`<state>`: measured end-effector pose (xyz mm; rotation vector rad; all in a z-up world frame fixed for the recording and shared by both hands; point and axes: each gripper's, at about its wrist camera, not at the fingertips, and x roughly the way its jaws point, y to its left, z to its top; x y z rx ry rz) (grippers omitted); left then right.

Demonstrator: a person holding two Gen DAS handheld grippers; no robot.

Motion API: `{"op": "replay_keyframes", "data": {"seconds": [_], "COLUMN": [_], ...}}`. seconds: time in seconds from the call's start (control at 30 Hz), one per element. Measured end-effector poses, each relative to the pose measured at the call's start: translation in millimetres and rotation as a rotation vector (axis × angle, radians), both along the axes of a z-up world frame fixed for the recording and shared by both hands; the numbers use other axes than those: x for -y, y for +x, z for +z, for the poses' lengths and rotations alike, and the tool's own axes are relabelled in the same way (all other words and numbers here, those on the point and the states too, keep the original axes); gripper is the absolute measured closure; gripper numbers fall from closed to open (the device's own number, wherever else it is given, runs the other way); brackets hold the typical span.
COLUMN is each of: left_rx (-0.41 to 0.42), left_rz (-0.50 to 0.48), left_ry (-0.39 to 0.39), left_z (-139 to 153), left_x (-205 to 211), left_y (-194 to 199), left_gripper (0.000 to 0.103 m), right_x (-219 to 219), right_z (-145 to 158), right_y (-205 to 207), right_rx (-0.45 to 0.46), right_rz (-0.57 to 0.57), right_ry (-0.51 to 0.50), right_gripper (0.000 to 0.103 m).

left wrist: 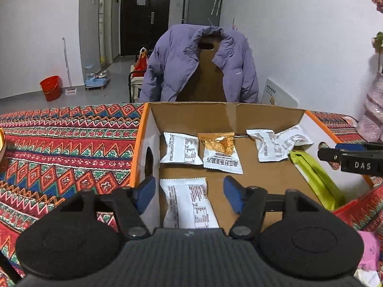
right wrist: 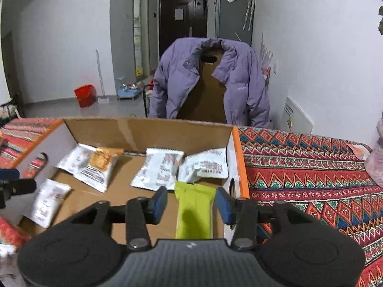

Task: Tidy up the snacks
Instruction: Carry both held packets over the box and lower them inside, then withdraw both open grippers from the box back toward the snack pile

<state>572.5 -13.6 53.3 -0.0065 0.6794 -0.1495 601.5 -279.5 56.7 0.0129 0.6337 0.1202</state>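
Six snack packets are sitting in the open brown cardboard box [left wrist: 263, 114] on the patterned surface [left wrist: 59, 143]; left hand-held gripper [left wrist: 189, 195] is hovering with fingers apart over a flat white foil packet [left wrist: 189, 203]; right hand-held gripper [right wrist: 190, 205], fingers apart, is straddling the lime-green plastic packet [right wrist: 193, 212], not gripping; more pouches are probably waiting outside the box.

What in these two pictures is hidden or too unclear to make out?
- Near end of the green packet: right wrist view, behind the gripper body; whether it has landed is unclear.
- Near end of the closest white packet: left wrist view, hidden by the left gripper.
- Print on the white packets: blurred, too small.
- Box front wall: hidden in both views.
- Pink item: cut off by the edge.
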Motion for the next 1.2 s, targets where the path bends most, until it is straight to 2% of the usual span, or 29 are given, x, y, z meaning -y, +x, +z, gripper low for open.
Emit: {"op": "replay_keyframes", "data": {"seconds": [0.13,0.37,0.57,0.67,1.0,1.1,1.2], "left_rx": [0.002,0.038,0.081,0.107,0.165,0.180,0.182], "left_rz": [-0.006,0.013,0.038,0.044,0.026,0.025,-0.004], "left_ry": [-0.014,-0.007,0.017,0.016,0.030,0.036,0.010], "left_z": [12.2,34.7,45.7,48.9,44.7,41.6,36.5], "left_x": [-6.8,-17.1,-26.2,-30.7,-35.6,-36.8,-39.9], "left_y": [-17.7,-62.8,-116.2,-143.0,-231.1,-260.4,-290.9], "left_gripper": [0.035,0.030,0.026,0.024,0.021,0.016,0.011], "right_x": [0.4,5.0,6.7,6.9,-5.6,-11.0,-15.6], "right_z": [15.6,36.4,37.3,34.0,32.2,30.0,27.1], "right_y": [-21.0,-67.3,-113.0,-134.1,-221.2,-252.0,-282.0], "right_rx": [0.018,0.053,0.083,0.103,0.187,0.210,0.238], "right_rz": [0.029,0.039,0.065,0.084,0.131,0.151,0.156], "right_ry": [0.007,0.043,0.089,0.115,0.110,0.109,0.095], "right_gripper": [0.046,0.033,0.027,0.019,0.013,0.010,0.007]}}
